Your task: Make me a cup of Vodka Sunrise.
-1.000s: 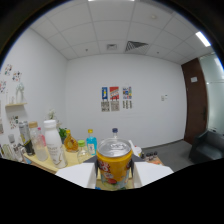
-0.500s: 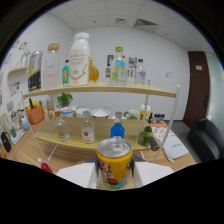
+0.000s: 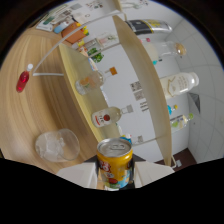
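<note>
Two white fingers [image 3: 79,175] are clamped on a yellow-orange drink can with a silver pull-tab top [image 3: 115,165], one pad on each side; gripper [image 3: 114,181] holds it upright relative to the fingers, while the whole view is rolled hard so the room looks tilted.

Just ahead of the can and to the fingers' left: a clear glass tumbler holding ice [image 3: 56,145], standing on the light wooden tabletop [image 3: 25,120], apart from the can.

Beyond the can: a clear bottle with a red label [image 3: 106,117] on the lower wooden shelf [image 3: 82,90]. Farther along the same shelf, a clear rounded bottle with an orange cap [image 3: 91,82].

Well beyond the glass on the tabletop: a small red-filled bottle with a white cap [image 3: 22,80].

Upper shelf, beyond the fingers' right side: a large white bottle [image 3: 180,83]; other bottles there too small to identify.
</note>
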{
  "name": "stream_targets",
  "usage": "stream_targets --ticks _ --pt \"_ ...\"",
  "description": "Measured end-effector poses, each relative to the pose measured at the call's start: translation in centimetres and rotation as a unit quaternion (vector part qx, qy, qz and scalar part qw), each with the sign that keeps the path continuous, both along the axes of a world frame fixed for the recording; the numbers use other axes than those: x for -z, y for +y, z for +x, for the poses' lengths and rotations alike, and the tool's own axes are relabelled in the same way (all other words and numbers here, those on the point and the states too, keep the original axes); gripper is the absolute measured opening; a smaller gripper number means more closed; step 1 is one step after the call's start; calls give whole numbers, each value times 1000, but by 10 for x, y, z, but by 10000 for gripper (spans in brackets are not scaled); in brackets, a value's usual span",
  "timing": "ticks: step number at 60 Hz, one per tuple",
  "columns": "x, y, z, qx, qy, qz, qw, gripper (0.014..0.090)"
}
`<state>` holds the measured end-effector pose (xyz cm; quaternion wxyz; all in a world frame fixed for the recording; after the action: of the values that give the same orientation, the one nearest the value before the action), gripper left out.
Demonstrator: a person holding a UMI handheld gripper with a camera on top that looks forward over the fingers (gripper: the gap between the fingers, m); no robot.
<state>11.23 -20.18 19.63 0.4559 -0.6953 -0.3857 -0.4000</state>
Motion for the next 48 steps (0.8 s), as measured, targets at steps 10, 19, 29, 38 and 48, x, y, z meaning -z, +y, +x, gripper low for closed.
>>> stream_targets --ticks 10,19,29,38,48 --pt "-3 3 -12 -66 -208 -9 976 506" --pt "2 6 -20 -106 -341 -20 934 506" --pt "5 4 -16 -114 -373 -35 920 505" --pt "-13 2 -14 -91 -256 -16 962 510" --pt "-65 -15 -17 -80 -4 51 995 509"
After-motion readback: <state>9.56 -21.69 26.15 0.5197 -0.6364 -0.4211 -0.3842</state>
